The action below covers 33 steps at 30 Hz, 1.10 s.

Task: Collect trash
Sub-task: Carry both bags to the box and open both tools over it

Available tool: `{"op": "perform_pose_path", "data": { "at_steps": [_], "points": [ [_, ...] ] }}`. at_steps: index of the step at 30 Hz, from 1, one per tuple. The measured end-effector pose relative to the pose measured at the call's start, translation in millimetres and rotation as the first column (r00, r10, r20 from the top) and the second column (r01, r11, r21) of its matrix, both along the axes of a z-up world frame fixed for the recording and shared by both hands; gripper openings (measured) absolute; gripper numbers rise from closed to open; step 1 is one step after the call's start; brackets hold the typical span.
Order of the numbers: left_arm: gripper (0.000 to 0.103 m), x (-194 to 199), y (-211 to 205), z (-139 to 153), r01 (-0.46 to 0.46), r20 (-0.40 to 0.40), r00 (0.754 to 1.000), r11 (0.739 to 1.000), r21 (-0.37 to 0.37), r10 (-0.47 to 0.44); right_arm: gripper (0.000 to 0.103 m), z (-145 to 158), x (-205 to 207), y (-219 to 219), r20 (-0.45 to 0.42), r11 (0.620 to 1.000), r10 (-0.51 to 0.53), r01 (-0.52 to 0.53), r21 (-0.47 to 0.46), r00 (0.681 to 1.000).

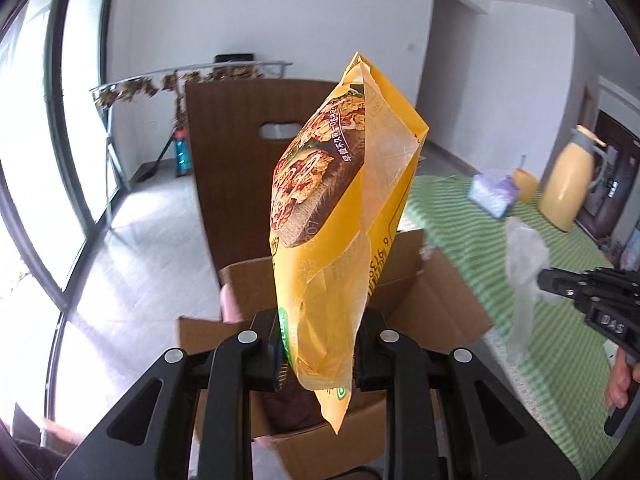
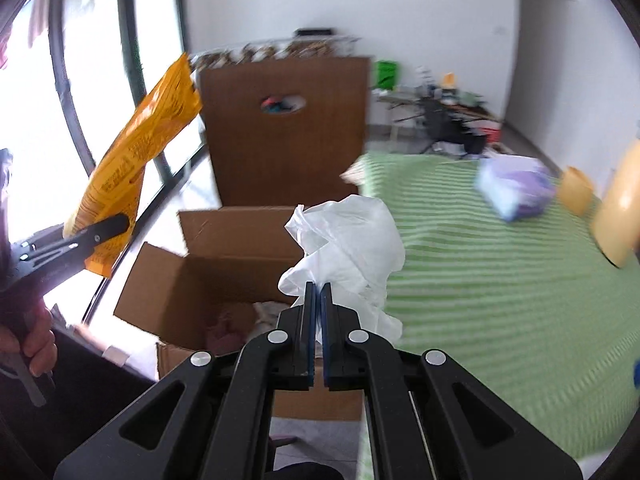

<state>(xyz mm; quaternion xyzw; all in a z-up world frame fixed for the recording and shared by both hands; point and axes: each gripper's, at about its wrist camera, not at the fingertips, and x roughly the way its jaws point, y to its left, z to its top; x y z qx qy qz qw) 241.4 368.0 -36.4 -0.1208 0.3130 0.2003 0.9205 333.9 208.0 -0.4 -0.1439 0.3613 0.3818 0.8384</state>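
Above the open cardboard box (image 2: pixel 224 276), the left gripper (image 1: pixel 318 354) was clenched on the lower end of a yellow snack bag (image 1: pixel 344 200), which stood up toward twelve o'clock. At its three o'clock, the right gripper (image 2: pixel 319 292) pinched a crumpled white plastic bag (image 2: pixel 352 240) beside the green striped tablecloth (image 2: pixel 500 300)

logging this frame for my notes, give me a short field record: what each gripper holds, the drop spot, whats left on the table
left gripper: shut on yellow printed snack bag
right gripper: shut on crumpled white plastic bag
drop spot: open brown cardboard box, beside the table, some items already inside
table: green striped tablecloth
left on table: purple-white soft packet, yellow jug
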Motion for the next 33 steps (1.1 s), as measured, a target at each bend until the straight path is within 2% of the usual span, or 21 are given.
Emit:
{"op": "perform_pose_path", "data": {
  "at_steps": [6,12,13,14,16,21,23,25,27,29,30,33],
  "points": [
    [0.021,-2.2,10.3,-20.7,0.001,-0.042,0.999,1.0,0.0,-0.001,0.002,-44.2,38.5,57.4,-0.094,0.994,0.047,-0.056,-0.094,0.994],
    [0.021,12.0,14.6,-52.0,0.043,-0.109,0.993,0.998,-0.037,-0.047,0.006,-75.4,48.7,87.2,-0.086,0.979,0.056,-0.072,-0.192,0.995],
    [0.021,13.8,15.0,-58.3,0.051,-0.12,0.991,0.998,-0.048,-0.057,0.021,-80.6,49.7,90.0,-0.096,0.973,0.056,-0.075,-0.217,0.994],
    [0.021,16.5,14.9,-63.3,0.06,-0.132,0.989,0.996,-0.058,-0.068,0.049,-84.3,49.9,91.5,-0.1,0.968,0.051,-0.073,-0.238,0.994],
    [0.021,21.5,14.7,-76.0,0.079,-0.164,0.982,0.993,-0.082,-0.092,0.063,-81.9,47.0,88.6,-0.045,0.968,0.022,-0.032,-0.248,0.999],
    [0.022,39.1,4.6,-105.0,0.159,-0.24,0.955,0.983,-0.09,-0.176,0.063,-67.6,49.9,79.6,-0.042,0.98,-0.002,-0.006,-0.199,0.999],
    [0.024,52.3,0.7,-117.5,0.214,-0.282,0.931,0.973,-0.09,-0.231,0.064,-60.4,51.7,75.1,-0.036,0.984,-0.014,0.007,-0.179,0.999],
    [0.034,69.4,-2.7,-133.0,0.266,-0.34,0.9,0.962,-0.065,-0.272,0.067,-53.8,54.5,67.8,-0.039,0.989,-0.035,0.029,-0.148,0.999],
    [0.072,84.8,0.0,-143.7,0.258,-0.39,0.891,0.966,0.008,-0.235,0.068,-49.3,54.3,60.9,-0.043,0.991,-0.046,0.04,-0.128,0.998],
    [0.075,91.6,7.3,-147.4,0.214,-0.407,0.899,0.973,0.082,-0.163,0.068,-47.3,51.4,55.9,-0.046,0.992,-0.053,0.048,-0.117,0.998],
    [0.075,93.8,15.5,-146.3,0.168,-0.407,0.906,0.981,0.091,-0.118,0.068,-47.2,49.9,52.9,-0.049,0.992,-0.053,0.047,-0.117,0.997],
    [0.081,86.7,38.6,-132.1,0.073,-0.326,0.943,0.997,-0.007,-0.071,0.068,-48.4,47.3,46.9,-0.048,0.992,-0.051,0.045,-0.119,0.998]
  ]
}}
